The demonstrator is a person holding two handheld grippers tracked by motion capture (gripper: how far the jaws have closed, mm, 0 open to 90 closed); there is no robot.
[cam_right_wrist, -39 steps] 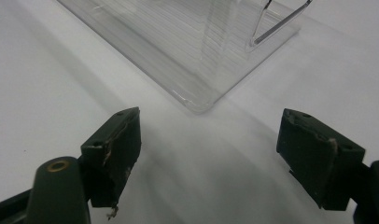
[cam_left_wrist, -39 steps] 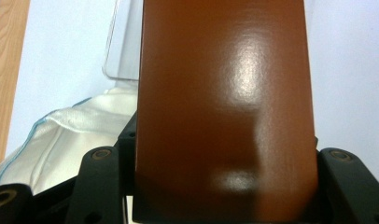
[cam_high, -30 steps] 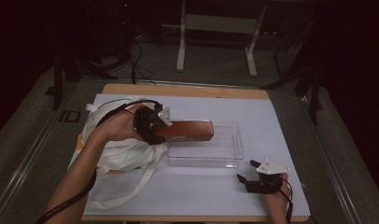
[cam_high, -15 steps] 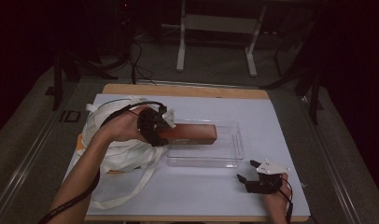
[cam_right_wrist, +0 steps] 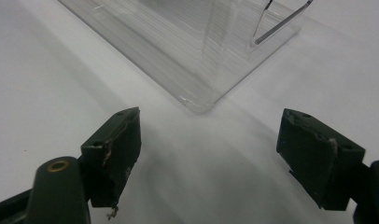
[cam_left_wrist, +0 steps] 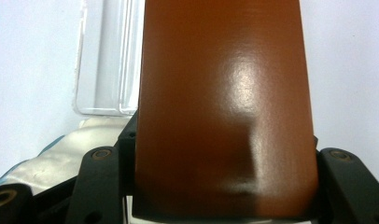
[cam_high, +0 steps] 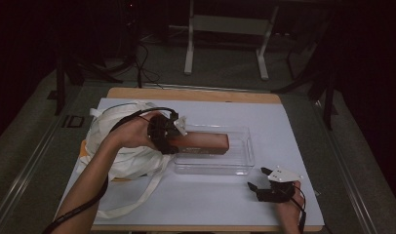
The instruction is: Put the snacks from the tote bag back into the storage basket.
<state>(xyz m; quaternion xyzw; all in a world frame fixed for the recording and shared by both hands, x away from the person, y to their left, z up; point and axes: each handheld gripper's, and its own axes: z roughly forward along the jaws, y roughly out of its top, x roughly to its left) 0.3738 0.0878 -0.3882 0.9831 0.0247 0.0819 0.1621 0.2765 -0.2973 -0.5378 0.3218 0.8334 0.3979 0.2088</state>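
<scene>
One clear plastic tray (cam_high: 213, 163) sits mid-table on the white sheet (cam_high: 293, 131). One brown box (cam_high: 203, 143) lies lengthwise over the tray's far side; whether it rests on the tray floor cannot be told. Left gripper (cam_high: 168, 139): jaws clamped on the near end of the box, one jaw on each side, seen close in the left gripper view (cam_left_wrist: 222, 116). One white cloth bag (cam_high: 115, 146) lies left of the tray, under the left forearm; contents not visible. Right gripper (cam_high: 262, 179): jaws apart, holding nothing, resting on the sheet just off the tray's near right corner (cam_right_wrist: 197, 100). Count: two grippers, one tray, one box, one bag.
</scene>
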